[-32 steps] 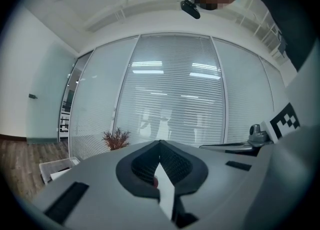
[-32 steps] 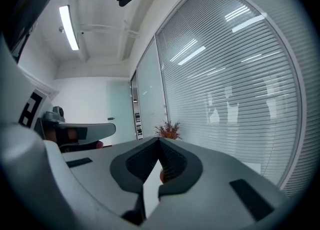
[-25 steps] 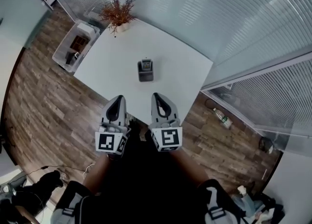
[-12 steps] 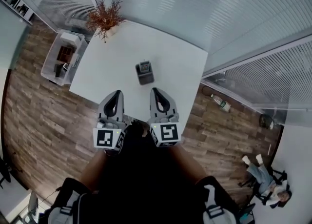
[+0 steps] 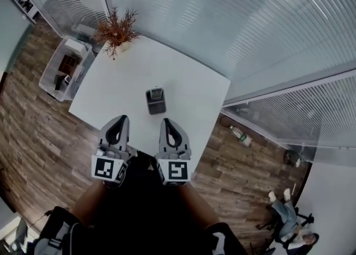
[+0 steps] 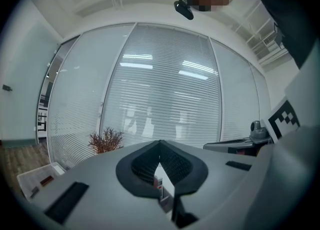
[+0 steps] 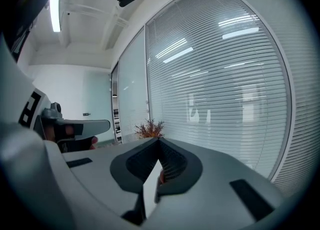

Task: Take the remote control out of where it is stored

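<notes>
- The pale plastic bin (image 5: pixel 60 69) on the wood-plank floor and the dry, spiky plant (image 5: pixel 115 29) at the table's far corner sit well off my line, so I ignore them.
- My left fingers (image 5: pixel 119 123) are clenched on nothing, level over the near edge of the smooth white table (image 5: pixel 189 90).
- The remote control (image 5: pixel 155 92) stands upright in a dark, boxy holder (image 5: pixel 156 105) mid-table, with only its slim top poking out.
- My right fingers (image 5: pixel 168 126) are clenched and empty too.
- I reckon the approach comes first. Then one pair should steady the light holder while the other opens, pinches the exposed top across its narrow faces, and lifts straight up.
</notes>
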A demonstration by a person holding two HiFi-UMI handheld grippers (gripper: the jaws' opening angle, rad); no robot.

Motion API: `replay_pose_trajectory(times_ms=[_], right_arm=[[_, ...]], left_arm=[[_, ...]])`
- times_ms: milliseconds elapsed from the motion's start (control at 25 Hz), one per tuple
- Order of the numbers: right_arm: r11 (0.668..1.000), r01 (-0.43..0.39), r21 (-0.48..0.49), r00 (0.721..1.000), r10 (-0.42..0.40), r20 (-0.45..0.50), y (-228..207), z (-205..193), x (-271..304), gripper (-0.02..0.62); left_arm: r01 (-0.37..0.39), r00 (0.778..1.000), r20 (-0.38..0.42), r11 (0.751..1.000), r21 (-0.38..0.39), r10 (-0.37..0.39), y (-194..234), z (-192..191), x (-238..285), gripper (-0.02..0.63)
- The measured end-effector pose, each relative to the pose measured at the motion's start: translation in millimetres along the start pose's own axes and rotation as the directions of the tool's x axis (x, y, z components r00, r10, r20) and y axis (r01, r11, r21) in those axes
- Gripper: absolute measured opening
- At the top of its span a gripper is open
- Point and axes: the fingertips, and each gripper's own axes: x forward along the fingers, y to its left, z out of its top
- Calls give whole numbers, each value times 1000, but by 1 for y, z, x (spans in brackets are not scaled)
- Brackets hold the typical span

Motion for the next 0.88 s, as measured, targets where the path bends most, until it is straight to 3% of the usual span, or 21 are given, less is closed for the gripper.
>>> replay_pose_trajectory(times_ms=[400, 880], right_arm=[[999, -35, 0, 997, 35, -66, -11, -23, 20, 2], [1000, -7, 25, 992, 10, -123, -34, -69, 62, 2]], left_arm=[[-11, 1000, -10, 1000, -26, 11, -1, -18, 35, 6], [-18, 997, -73, 997, -77, 12, 6, -65, 60, 6]])
